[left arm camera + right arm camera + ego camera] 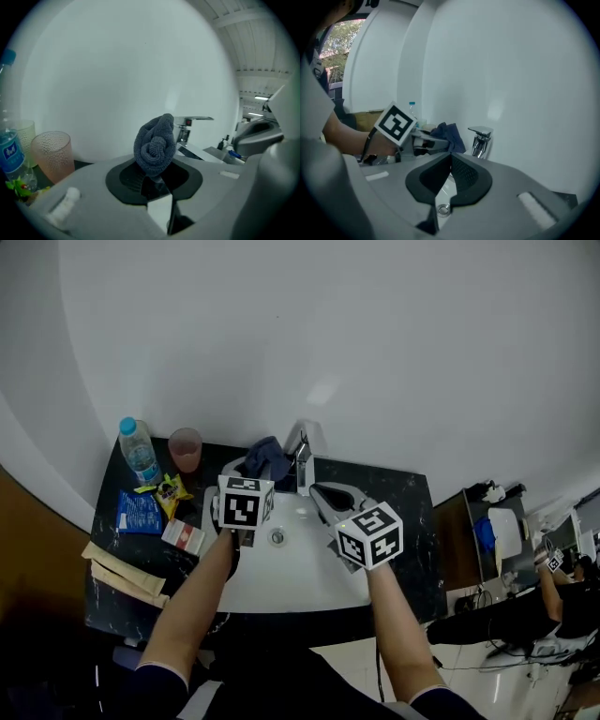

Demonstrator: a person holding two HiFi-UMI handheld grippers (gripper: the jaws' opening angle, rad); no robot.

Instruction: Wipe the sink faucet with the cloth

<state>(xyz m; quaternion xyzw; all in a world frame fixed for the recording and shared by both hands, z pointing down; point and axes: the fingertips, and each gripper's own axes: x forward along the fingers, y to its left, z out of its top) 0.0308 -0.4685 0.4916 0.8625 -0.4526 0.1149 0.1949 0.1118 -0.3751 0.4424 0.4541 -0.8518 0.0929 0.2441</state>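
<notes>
A dark blue cloth is bunched between the jaws of my left gripper, which is shut on it. The cloth hangs just left of the chrome faucet at the back of the white sink. In the left gripper view the rolled cloth stands up between the pads, with the faucet close behind on its right. My right gripper hovers over the basin just right of the faucet's base, its tips together and holding nothing. The right gripper view shows the faucet and the cloth ahead.
On the black counter left of the sink stand a water bottle, a pink cup, a blue packet, a small snack bag and a white box. The drain lies mid-basin. A white wall rises behind.
</notes>
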